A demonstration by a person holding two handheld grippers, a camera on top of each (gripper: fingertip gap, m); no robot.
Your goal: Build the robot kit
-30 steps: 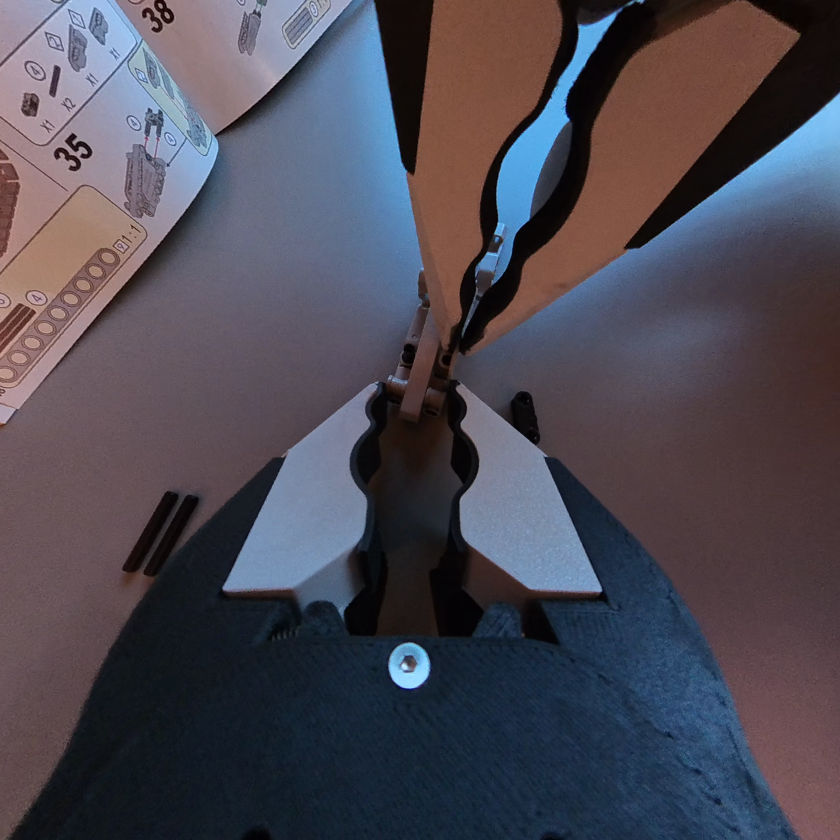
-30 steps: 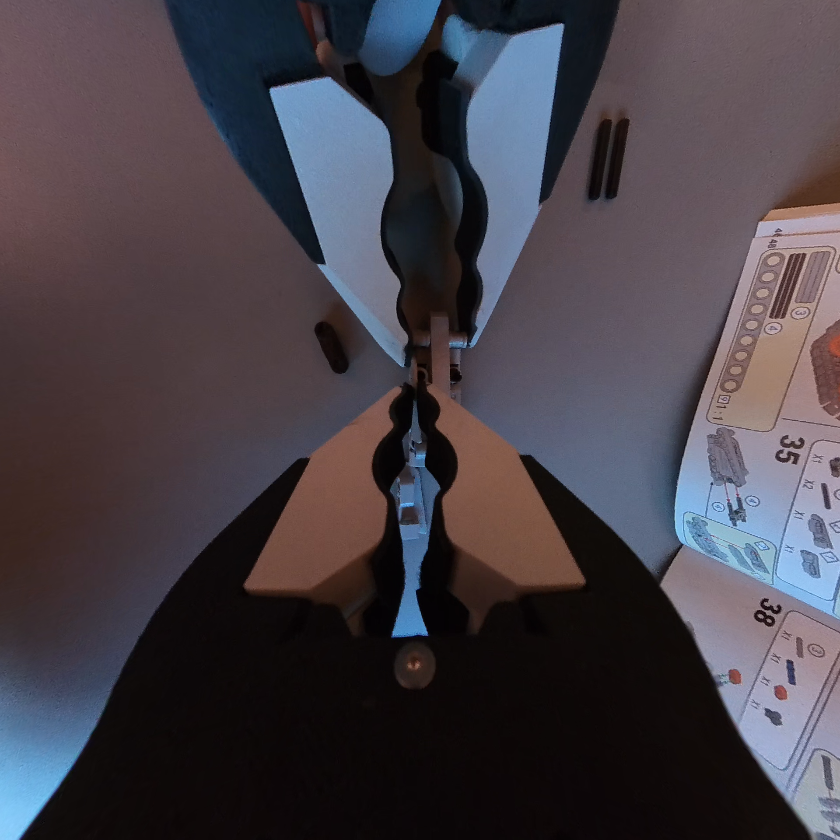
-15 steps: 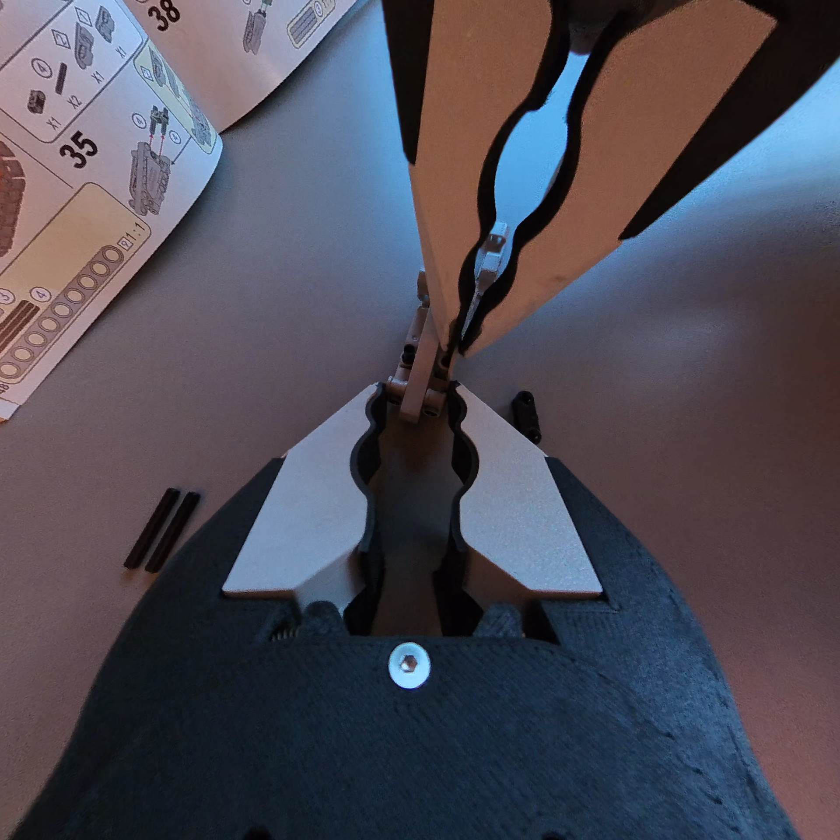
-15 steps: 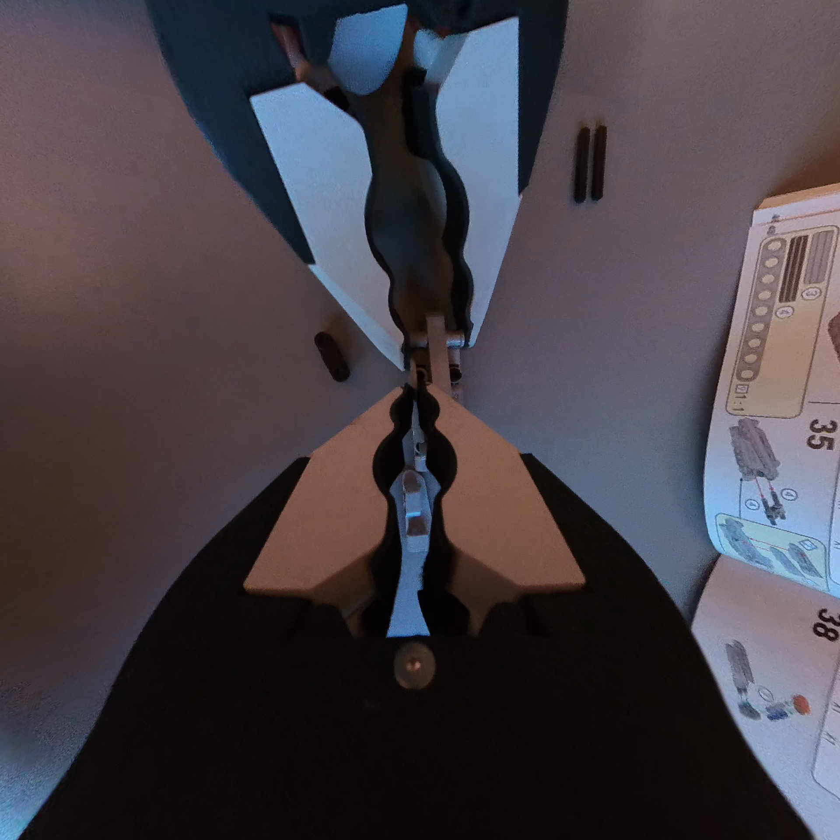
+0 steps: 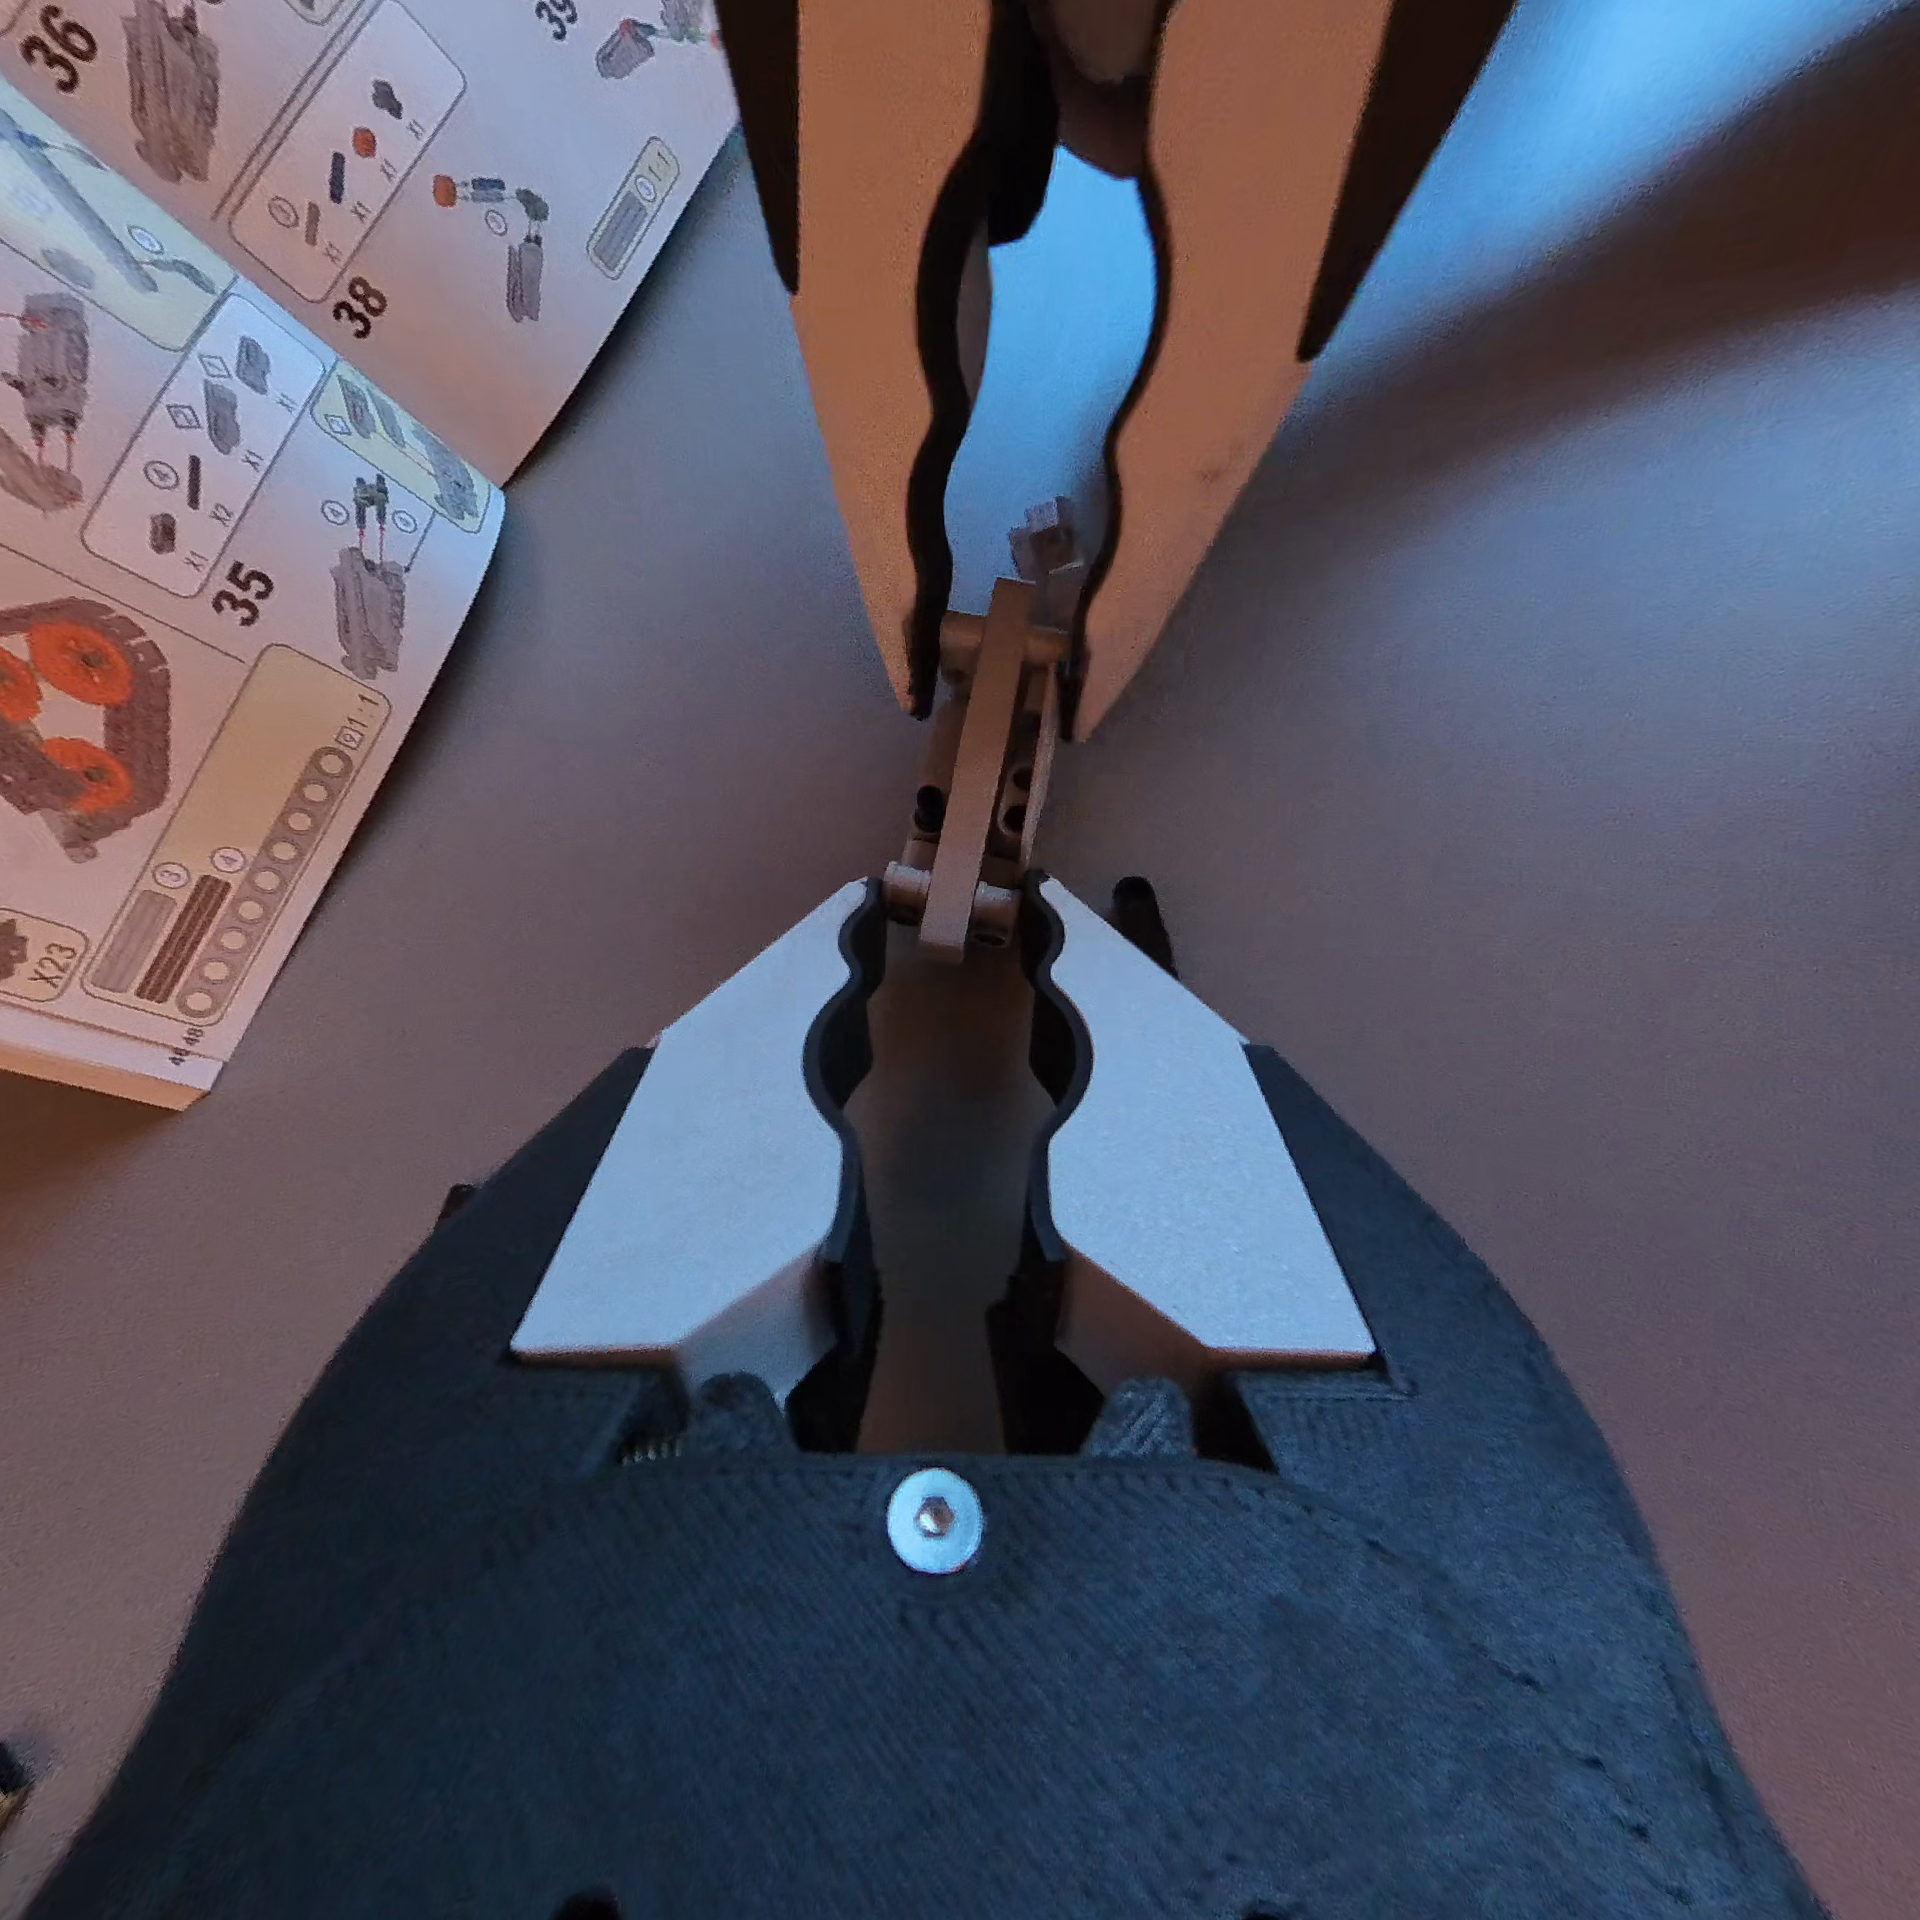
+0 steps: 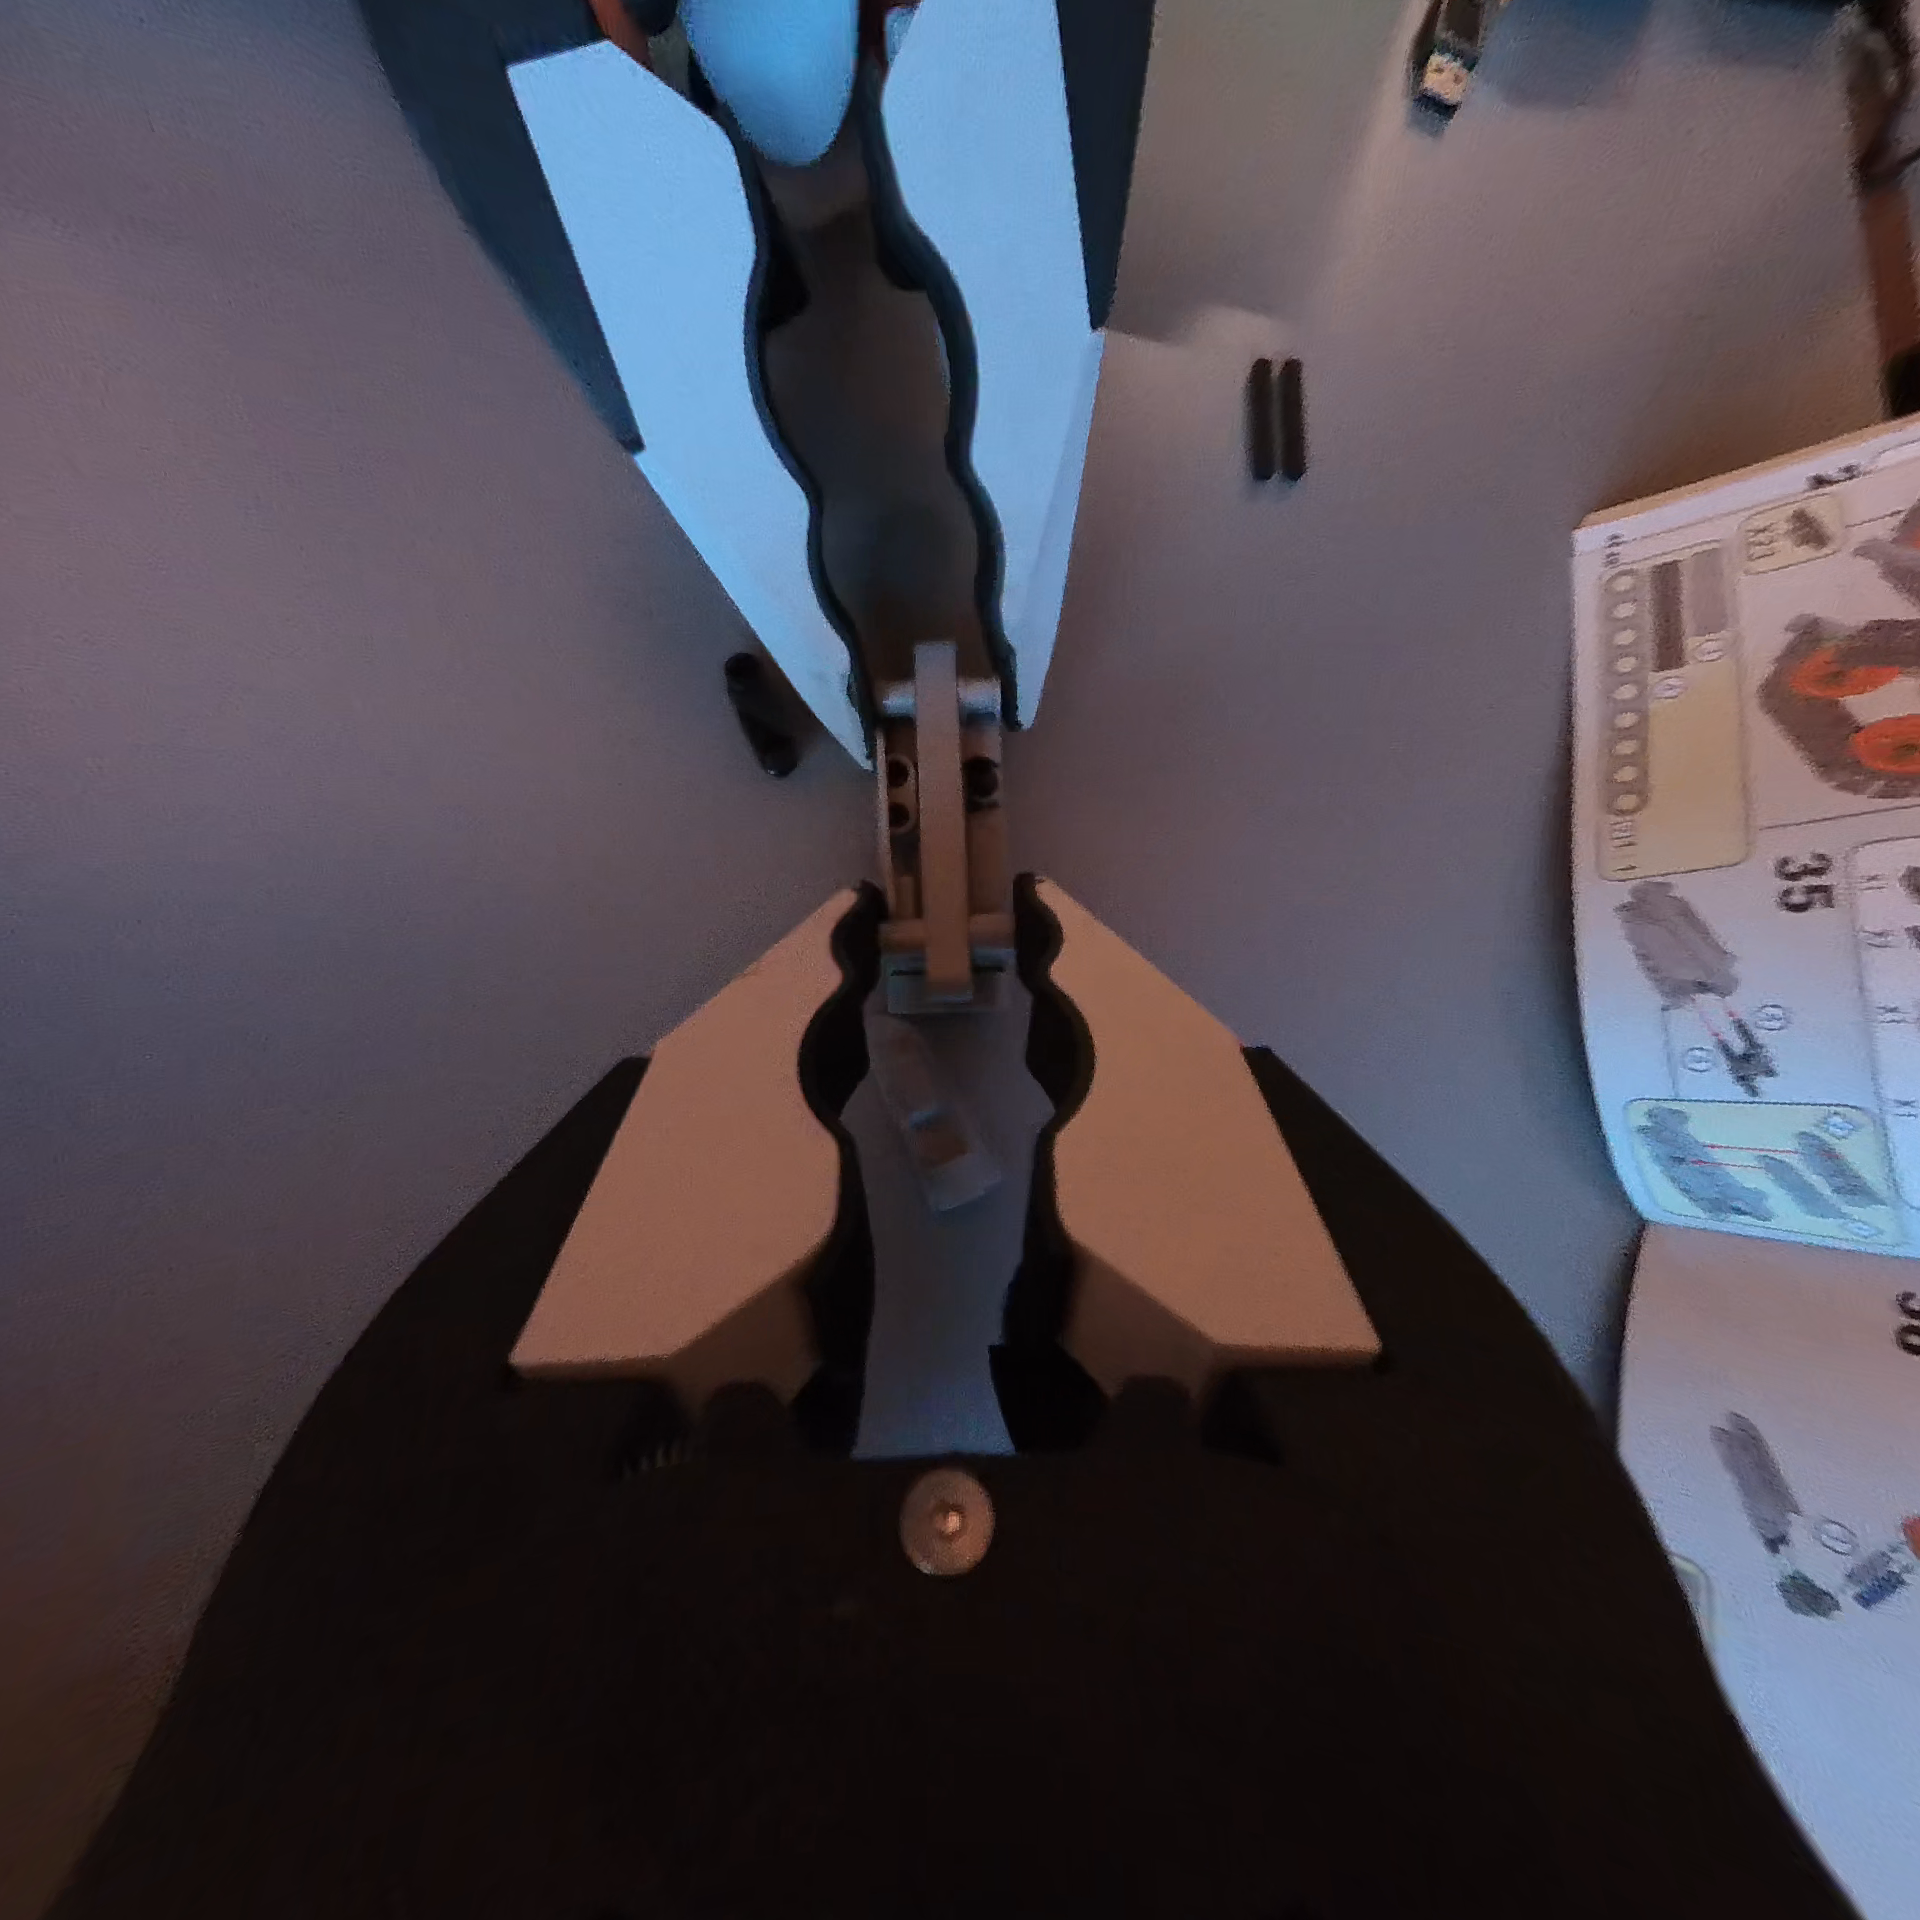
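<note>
both grippers clamped on one small grey brick assembly, held clear above the grey tabletop. left gripper pinching the assembly's near end across its side lugs, jaws only partway closed because the part fills the gap. right gripper same story on the opposite end, tips set just either side of the assembly's cross piece; contact looks firm but the exact touch line is hard to read in the blur. assembly itself: thin curved centre plate flanked by two hole-pierced beams, black pins showing in the holes. judged light, rigid plastic, smooth and a bit slippery against the pads; joints press-fit, so likely to pop apart under twist or side load rather than bend. best hold judged to be across the beam flanks near each end, not on the thin centre plate. small pale loose-looking piece below the assembly, between the right gripper's fingers; cannot tell if attached. short black connector on the table just beside the assembly, two black axle rods well apart from it, open instruction booklet farther off again.
</note>
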